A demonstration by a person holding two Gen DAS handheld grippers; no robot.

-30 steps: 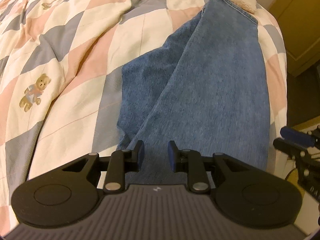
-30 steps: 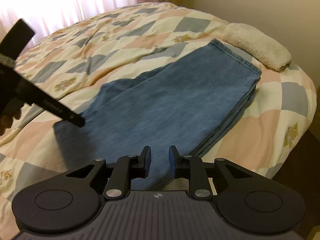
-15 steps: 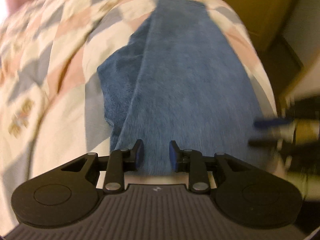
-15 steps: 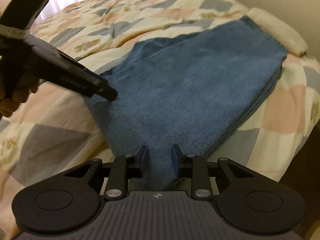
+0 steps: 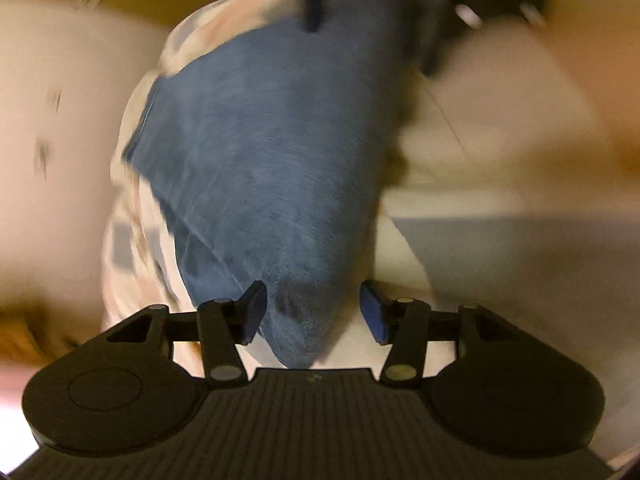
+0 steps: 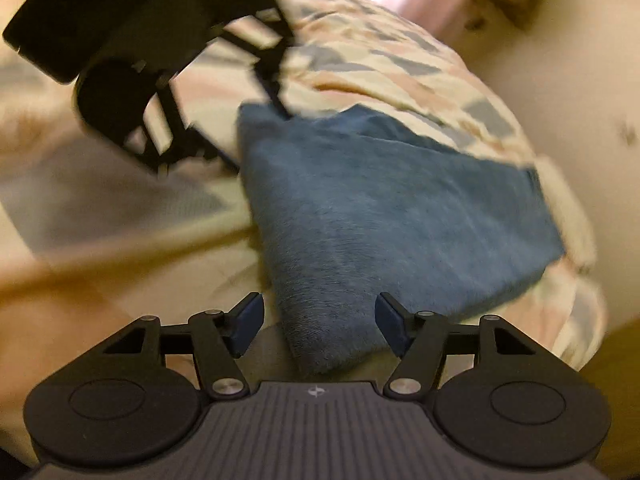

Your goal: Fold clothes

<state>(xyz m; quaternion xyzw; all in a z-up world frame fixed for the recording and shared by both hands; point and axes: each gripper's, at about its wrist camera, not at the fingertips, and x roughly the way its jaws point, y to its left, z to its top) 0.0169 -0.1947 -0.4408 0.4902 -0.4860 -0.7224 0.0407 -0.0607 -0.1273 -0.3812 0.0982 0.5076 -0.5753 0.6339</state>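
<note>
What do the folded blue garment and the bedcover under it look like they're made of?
Folded blue garment: looks like denim, matte mid-blue with a faded, slightly mottled weave; motion blur hides the stitching.

Checked bedcover: soft woven or quilted cloth, probably cotton, matte, in cream, pink and grey-blue patches; it puffs and creases like padded bedding. The blur leaves the exact fabric open.

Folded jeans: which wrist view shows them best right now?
The right wrist view: the folded jeans show nearly whole on the patchwork quilt, stacked edge visible at right. The left wrist view shows them blurrier, tapering toward the camera, far end crossed by the other gripper.
</note>
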